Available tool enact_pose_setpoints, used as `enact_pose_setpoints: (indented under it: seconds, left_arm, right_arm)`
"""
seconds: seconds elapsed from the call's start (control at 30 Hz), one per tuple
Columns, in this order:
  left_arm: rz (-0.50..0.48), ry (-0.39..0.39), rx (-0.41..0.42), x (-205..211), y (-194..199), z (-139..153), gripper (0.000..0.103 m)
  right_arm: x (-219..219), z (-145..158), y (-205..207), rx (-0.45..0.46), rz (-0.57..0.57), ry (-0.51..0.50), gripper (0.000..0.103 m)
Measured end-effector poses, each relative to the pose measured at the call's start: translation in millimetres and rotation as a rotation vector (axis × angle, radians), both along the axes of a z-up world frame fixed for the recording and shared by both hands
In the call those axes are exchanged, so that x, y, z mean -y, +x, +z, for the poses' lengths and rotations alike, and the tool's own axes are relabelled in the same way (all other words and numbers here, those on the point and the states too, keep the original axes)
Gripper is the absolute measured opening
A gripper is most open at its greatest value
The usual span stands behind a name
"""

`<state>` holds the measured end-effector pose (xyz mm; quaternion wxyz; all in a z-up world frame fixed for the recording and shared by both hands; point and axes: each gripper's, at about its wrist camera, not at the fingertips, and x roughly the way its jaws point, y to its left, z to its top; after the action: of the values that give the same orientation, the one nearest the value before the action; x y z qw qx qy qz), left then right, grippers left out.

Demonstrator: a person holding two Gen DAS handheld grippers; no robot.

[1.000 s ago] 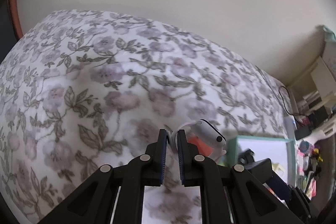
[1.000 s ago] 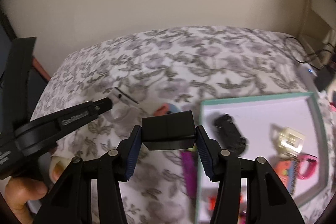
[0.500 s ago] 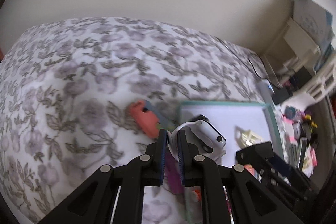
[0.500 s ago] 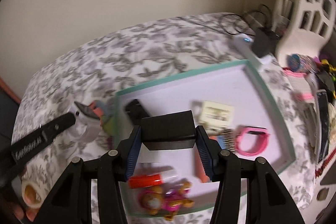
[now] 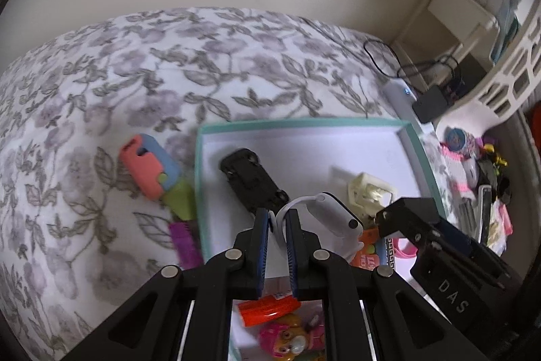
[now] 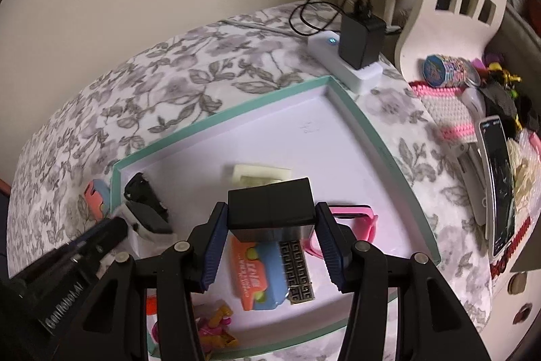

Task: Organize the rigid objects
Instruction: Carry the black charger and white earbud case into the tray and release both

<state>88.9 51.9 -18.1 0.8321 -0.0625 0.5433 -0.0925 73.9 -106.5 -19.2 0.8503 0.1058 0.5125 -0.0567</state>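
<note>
Black box [image 6: 269,204] clamped in right jaws hiding tray [image 6: 216,120] items, left jaws pinching white watch [image 5: 333,213] strap, face half-hidden.

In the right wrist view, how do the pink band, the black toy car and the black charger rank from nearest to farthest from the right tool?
1. pink band, in the tray, just right of the right tool.
2. black toy car, at the tray's left edge.
3. black charger, beyond the tray, on the white power strip.

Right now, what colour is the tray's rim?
Teal-green rim on the tray, white inside; clearest in the right wrist view.
</note>
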Motion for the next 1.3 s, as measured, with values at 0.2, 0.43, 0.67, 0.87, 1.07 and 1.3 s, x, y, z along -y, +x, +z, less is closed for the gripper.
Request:
enact_pose_setpoints:
  seconds: [0.2, 0.43, 0.67, 0.87, 1.07, 1.3]
  left_arm:
    - [-0.022, 0.033, -0.033, 13.5, -0.2, -15.0, 0.011]
    - [-0.025, 0.046, -0.056, 16.8, 0.0, -24.1, 0.015]
    - [-0.020, 0.036, -0.056, 15.0, 0.7, -17.0, 0.021]
    - [0.011, 0.023, -0.026, 2.6, 1.2, -1.3, 0.039]
    - [0.076, 0.015, -0.003, -20.2, 3.1, 13.2, 0.054]
    - [0.178, -0.024, -0.005, -57.3, 4.8, 16.2, 0.069]
  right_arm:
    - [4.1, -2.7, 2.0, 0.000, -0.005, 0.014, 0.053]
    - [2.7, -1.3, 3.0, -0.007, -0.001, 0.018, 0.053]
    - [2.4, 12.0, 1.2, 0.025, -0.005, 0.003, 0.056]
    - [2.3, 24.0, -1.6, 0.059, -0.010, 0.001, 0.057]
    - [0.6, 32.2, -3.9, 0.083, -0.007, 0.000, 0.058]
    - [-5.9, 29.0, -1.2, 0.074, 0.008, -0.001, 0.063]
